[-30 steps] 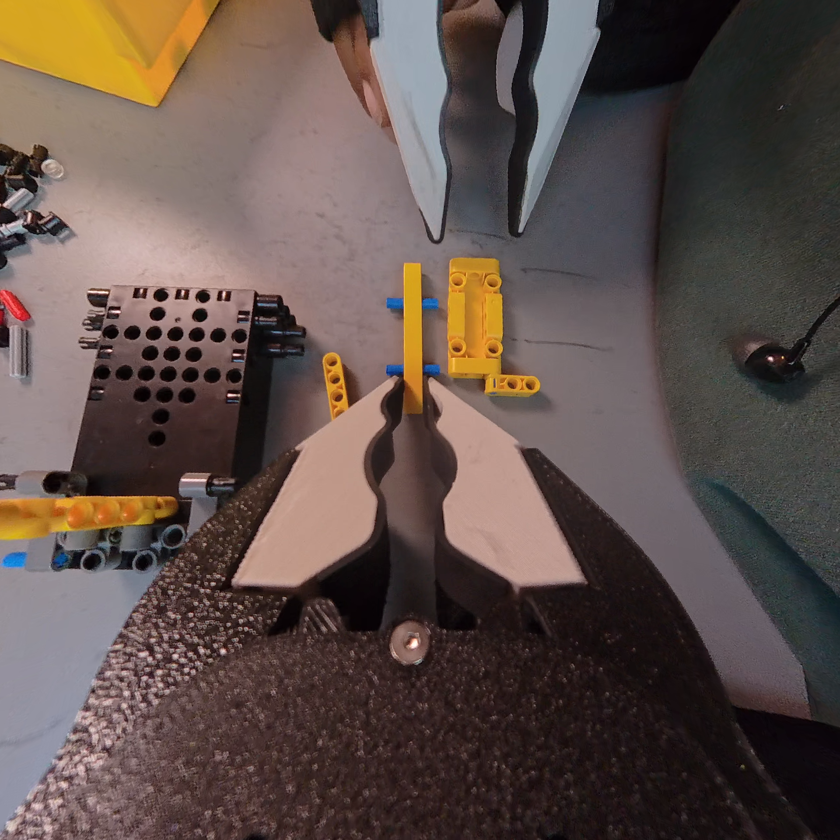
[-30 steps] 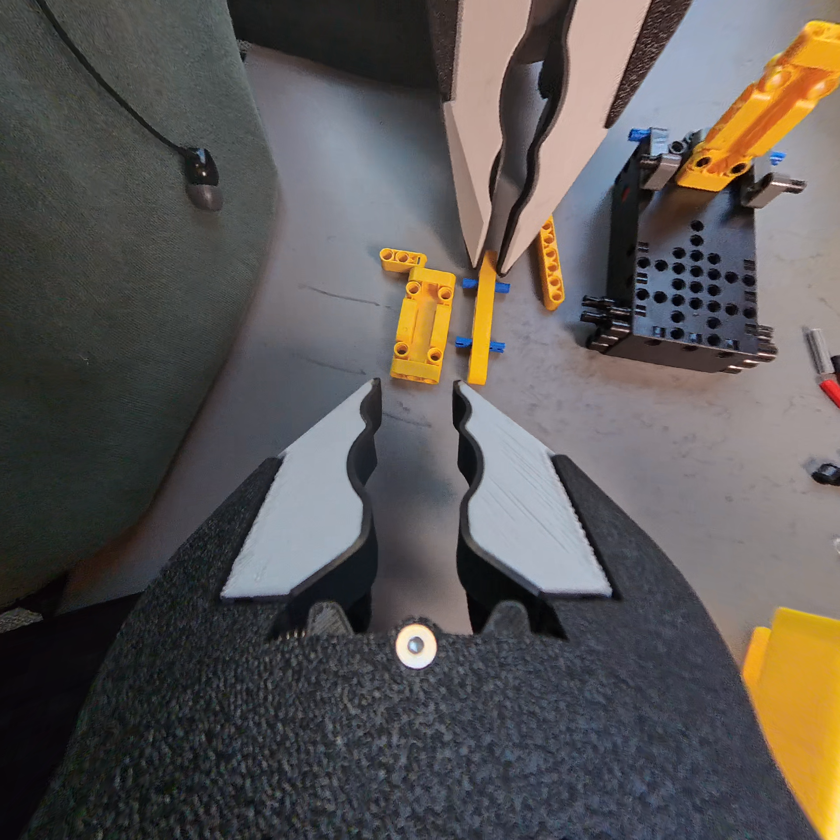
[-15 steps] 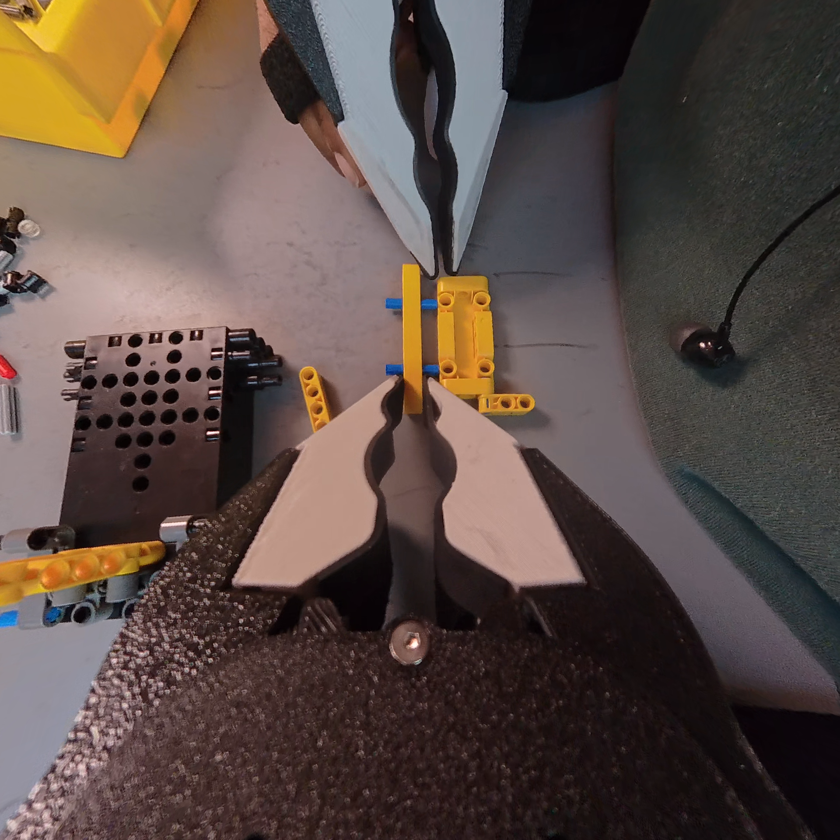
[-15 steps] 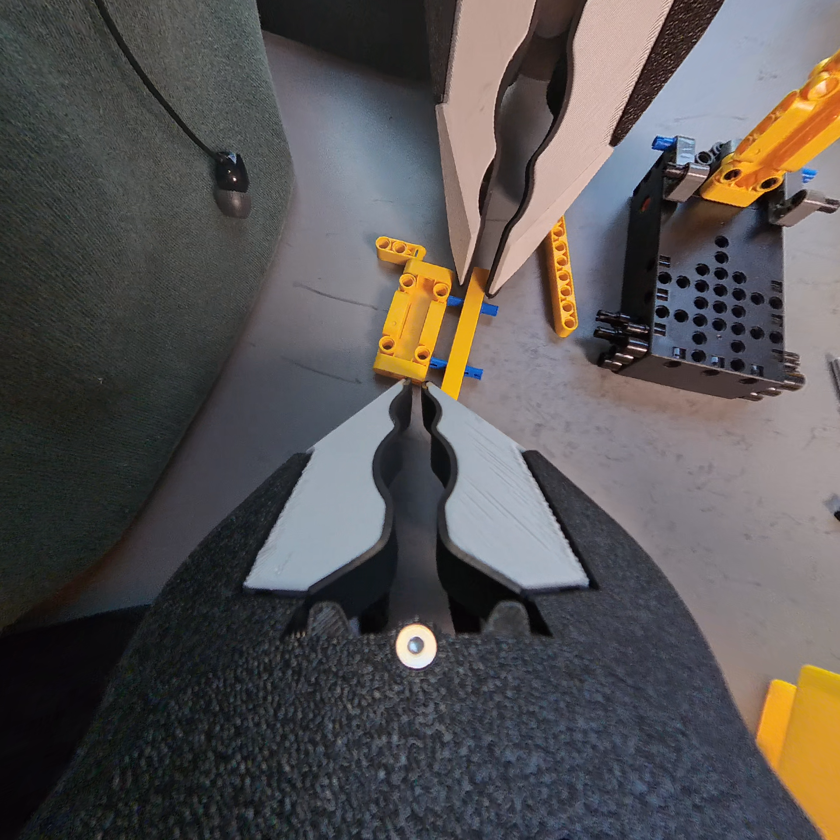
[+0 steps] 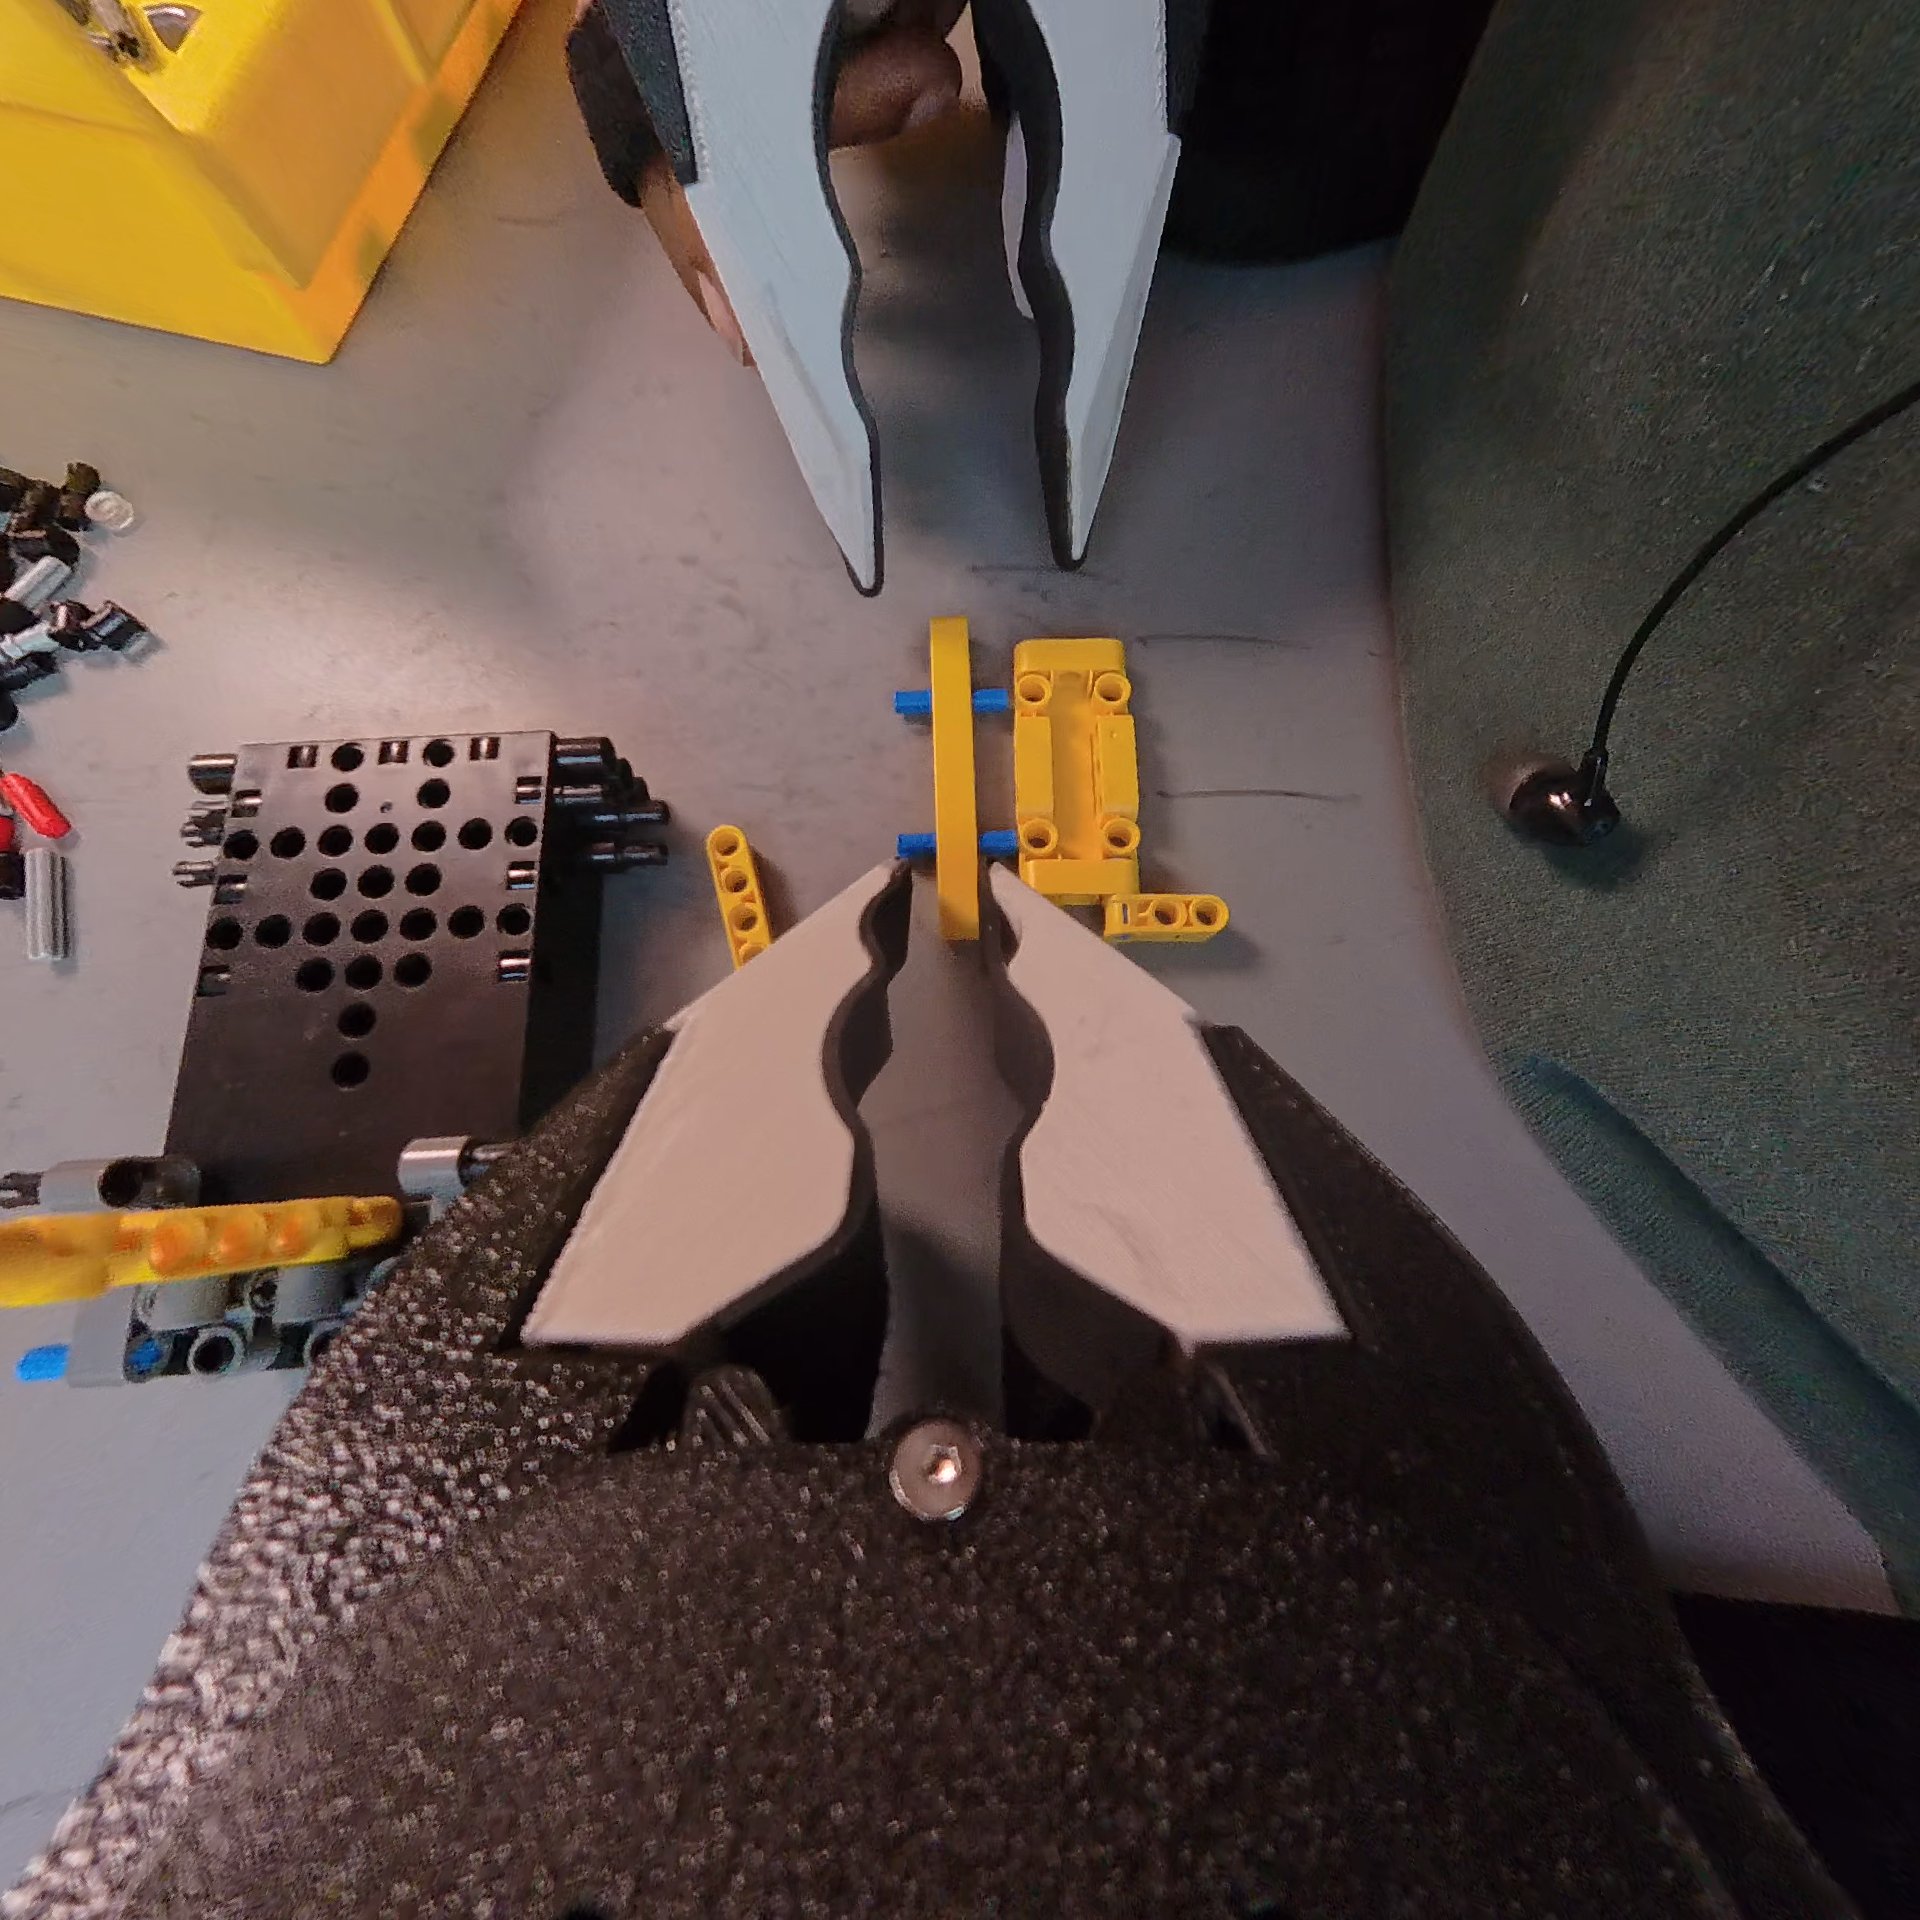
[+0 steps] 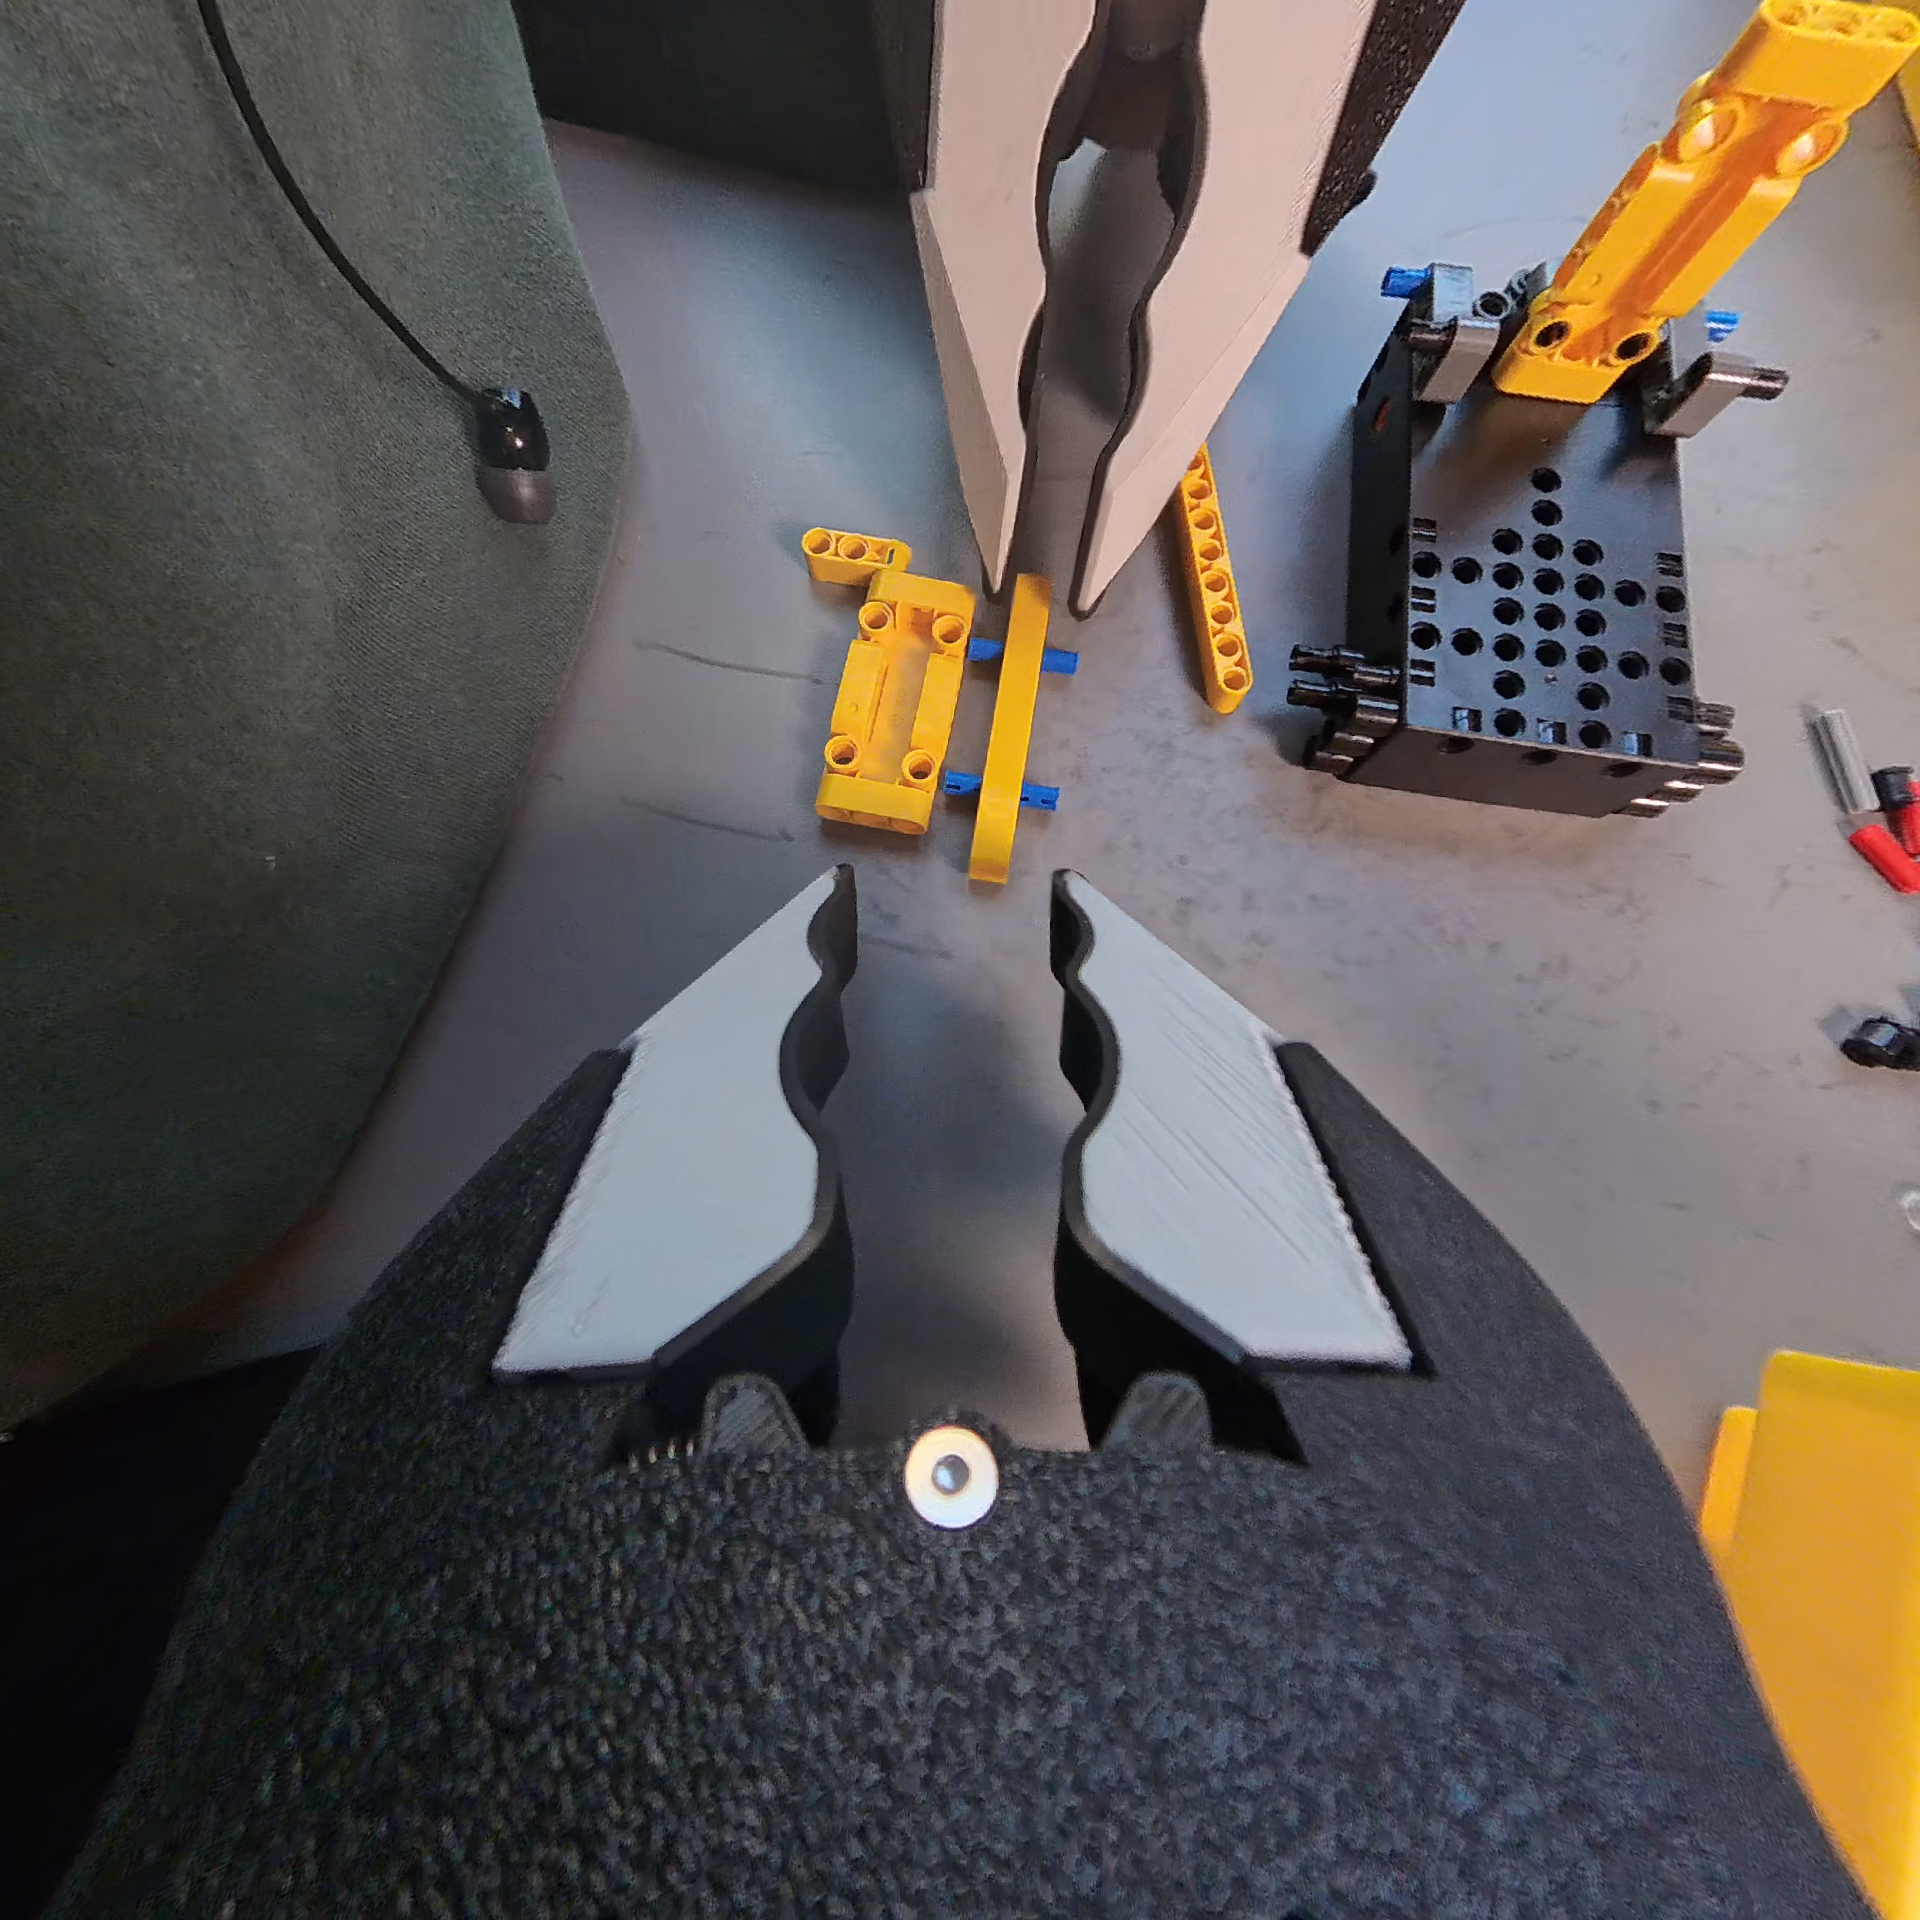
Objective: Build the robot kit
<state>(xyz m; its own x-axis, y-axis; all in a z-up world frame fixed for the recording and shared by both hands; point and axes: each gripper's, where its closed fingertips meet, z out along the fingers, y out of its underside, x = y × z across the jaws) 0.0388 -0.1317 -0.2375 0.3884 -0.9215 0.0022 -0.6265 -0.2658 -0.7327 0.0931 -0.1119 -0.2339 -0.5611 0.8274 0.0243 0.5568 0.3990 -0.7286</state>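
A long yellow beam with two blue pins through it stands on edge on the grey table. My left gripper is shut on its near end; it also shows in the right wrist view. A yellow rectangular panel lies flat beside the beam, against the pin tips. My right gripper is open and empty, just short of the beam and panel. In the left wrist view the right gripper hangs beyond the beam's far end.
A black perforated block with a yellow arm stands to the left. A short yellow beam and a small three-hole piece lie near the fingers. Loose small parts, a yellow box, green fabric with an earbud. The gap from one gripper's tips to the other's is roughly 7 centimeters.
My right gripper shut and pushed the yellow panel sideways against the blue pins, then opened and drew back. My left gripper has kept hold of the beam.
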